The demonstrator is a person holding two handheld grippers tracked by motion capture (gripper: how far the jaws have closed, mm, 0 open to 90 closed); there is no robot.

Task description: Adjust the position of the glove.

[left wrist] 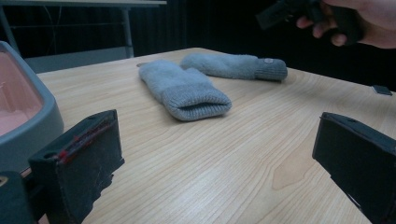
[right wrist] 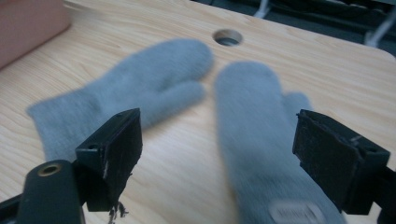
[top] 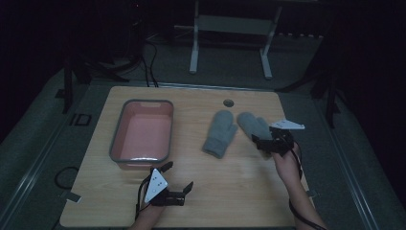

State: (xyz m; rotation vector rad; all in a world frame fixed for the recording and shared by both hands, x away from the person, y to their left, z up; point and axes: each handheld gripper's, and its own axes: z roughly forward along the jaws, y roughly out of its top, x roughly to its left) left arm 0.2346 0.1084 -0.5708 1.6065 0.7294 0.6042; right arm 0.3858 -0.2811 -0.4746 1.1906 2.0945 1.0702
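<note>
Two grey mittens [top: 219,133] and [top: 253,125] lie toward the table's [top: 230,191] right edge, likely soft, light, best pinched at the cuff. The right gripper [top: 267,142], jaws spread, hovers over one, hiding its cuff. The left gripper [top: 176,178] sits spread near the front edge, beside the tub [top: 115,139].

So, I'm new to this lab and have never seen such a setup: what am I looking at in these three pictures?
A person sits at a wooden table holding a hand tool with a two-jaw claw in each hand. One picture looks down from above; the other two come from cameras riding on each claw, looking along its black jaws. The left claw hovers open near a pink tub with a grey rim. The right claw is open above the cuff of one grey mitten. A second mitten lies beside it. Nothing is held.
</note>
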